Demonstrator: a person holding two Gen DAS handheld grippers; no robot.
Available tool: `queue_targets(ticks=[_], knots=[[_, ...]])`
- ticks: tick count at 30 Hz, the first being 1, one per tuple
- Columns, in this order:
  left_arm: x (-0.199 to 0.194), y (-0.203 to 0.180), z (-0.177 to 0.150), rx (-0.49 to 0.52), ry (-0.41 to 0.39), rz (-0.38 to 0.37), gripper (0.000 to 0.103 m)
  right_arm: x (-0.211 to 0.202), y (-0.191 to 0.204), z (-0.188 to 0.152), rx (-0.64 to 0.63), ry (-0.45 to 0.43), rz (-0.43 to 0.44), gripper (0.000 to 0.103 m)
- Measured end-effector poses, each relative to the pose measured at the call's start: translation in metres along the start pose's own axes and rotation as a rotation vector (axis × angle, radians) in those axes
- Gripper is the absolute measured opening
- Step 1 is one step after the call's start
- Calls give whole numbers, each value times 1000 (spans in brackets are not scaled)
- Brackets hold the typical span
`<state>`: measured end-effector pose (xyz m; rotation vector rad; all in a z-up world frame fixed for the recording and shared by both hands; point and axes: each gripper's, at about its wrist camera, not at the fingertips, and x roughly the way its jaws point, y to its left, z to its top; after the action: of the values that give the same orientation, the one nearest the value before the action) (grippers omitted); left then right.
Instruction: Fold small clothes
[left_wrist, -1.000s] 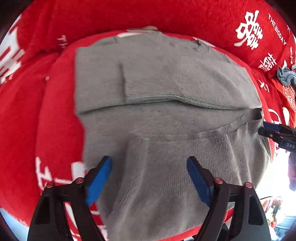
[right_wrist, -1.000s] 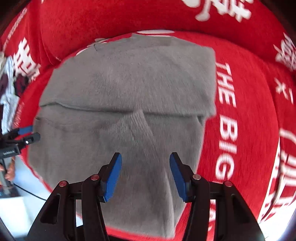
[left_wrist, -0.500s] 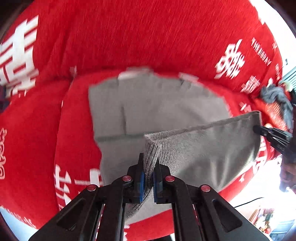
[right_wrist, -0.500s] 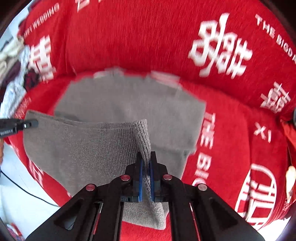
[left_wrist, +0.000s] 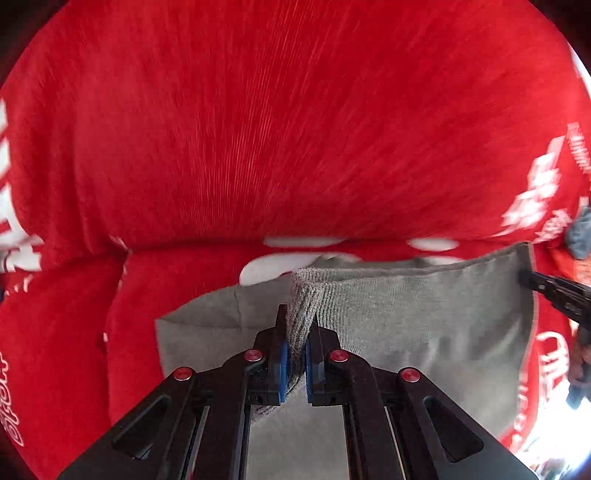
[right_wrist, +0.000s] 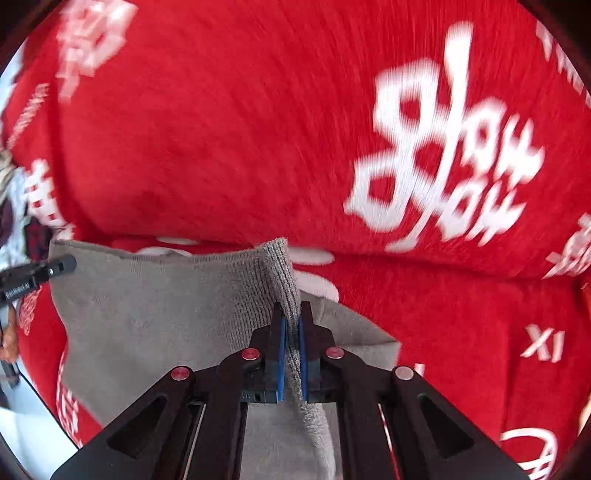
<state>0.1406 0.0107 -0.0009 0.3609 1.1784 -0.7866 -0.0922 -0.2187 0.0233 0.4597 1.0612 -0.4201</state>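
Left gripper (left_wrist: 295, 354) clenched on the ribbed corner of the grey sweater (left_wrist: 424, 317). Right gripper (right_wrist: 291, 350) clamped on the opposite corner, its tip visible at 3 o'clock in the left view. Hem held taut between them above the red blanket (left_wrist: 295, 129), white characters at 2 o'clock.

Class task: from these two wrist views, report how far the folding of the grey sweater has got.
Done: both grippers are shut on the grey sweater, the left gripper and right gripper each pinching a ribbed corner. In hand: that edge is raised and stretched between them above the red blanket. Left: lay it over the rest, release, smooth.
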Motion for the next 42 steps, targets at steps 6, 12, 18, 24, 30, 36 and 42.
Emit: queue_targets(ticks=[6, 12, 18, 24, 30, 36, 42], knots=[[55, 16, -9, -46, 82, 152, 18, 71, -16, -2, 52, 124, -14, 7], [16, 47, -8, -123, 56, 288, 60, 50, -49, -6, 210, 135, -68, 21], [-27, 32, -35, -93, 101, 116, 61, 2, -45, -32, 246, 122, 116, 21], [-30, 34, -95, -201, 199, 103, 61, 12, -18, -77, 185, 252, 125, 21], [-33, 58, -139, -229, 246, 3, 61, -15, -2, -111, 261, 257, 339, 36], [-27, 64, -158, -203, 272, -153, 61, 19, 93, -177, 485, 424, 640, 59], [-20, 79, -158, -181, 303, -258, 16, 67, 134, -216, 863, 311, 670, 58]])
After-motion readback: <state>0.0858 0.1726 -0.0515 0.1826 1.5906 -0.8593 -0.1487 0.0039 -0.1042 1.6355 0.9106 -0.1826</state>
